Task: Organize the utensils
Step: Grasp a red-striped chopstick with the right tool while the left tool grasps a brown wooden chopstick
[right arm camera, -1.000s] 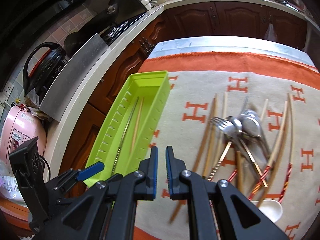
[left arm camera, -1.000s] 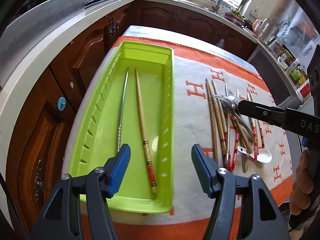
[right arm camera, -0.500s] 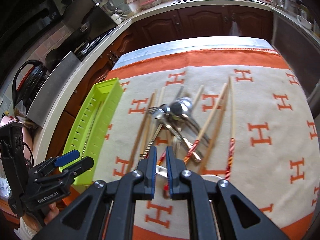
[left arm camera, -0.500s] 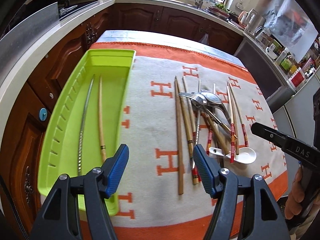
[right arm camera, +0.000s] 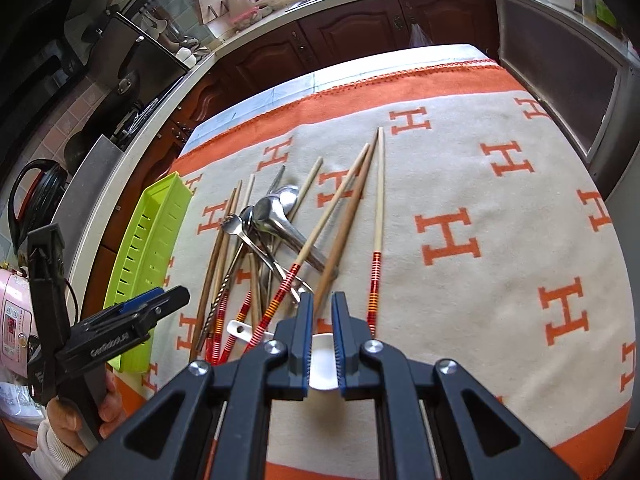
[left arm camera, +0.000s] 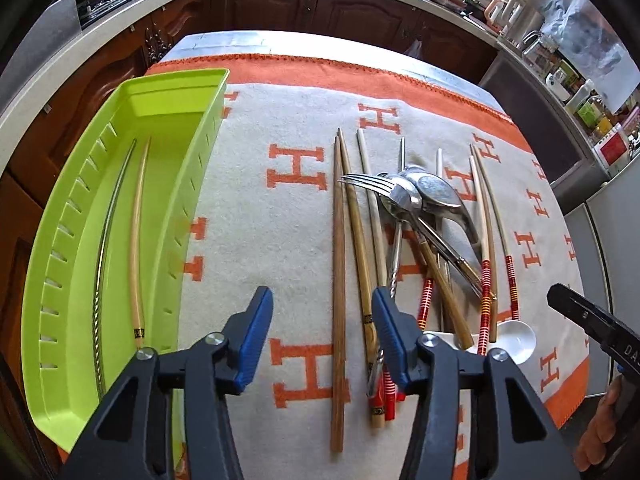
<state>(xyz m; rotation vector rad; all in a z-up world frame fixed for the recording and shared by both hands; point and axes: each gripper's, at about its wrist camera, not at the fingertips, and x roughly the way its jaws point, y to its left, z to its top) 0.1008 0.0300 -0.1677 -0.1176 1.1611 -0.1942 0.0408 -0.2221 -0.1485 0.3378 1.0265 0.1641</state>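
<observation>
Early days: green tray [left arm camera: 120, 128] at the tabletop's left edge holds only two chopsticks, the pile [left arm camera: 420, 248] remains on the cloth; left gripper [left arm camera: 322, 336] jaws closing, empty; right gripper [right arm camera: 322, 340] jaws nearly closed, empty.

Both tools shared one build. The left gripper [left arm camera: 322, 332] had two black, angular plastic arms with triangular cut-outs, each carrying a round silver screw head near its joint. Its fingers [left arm camera: 256, 338] were faced with ribbed blue pads. Seen from the right wrist camera, its side bore pale lettering, too small to read surely, and a black boxy housing stood behind it with a thin dark cable looping off. The hand [right arm camera: 60, 420] gripping its handle wore a white knitted cuff.

The right gripper [right arm camera: 322, 334] had matching black arms, silver screws and blue ribbed pads; in the left wrist view its side showed white letters "DA".
</observation>
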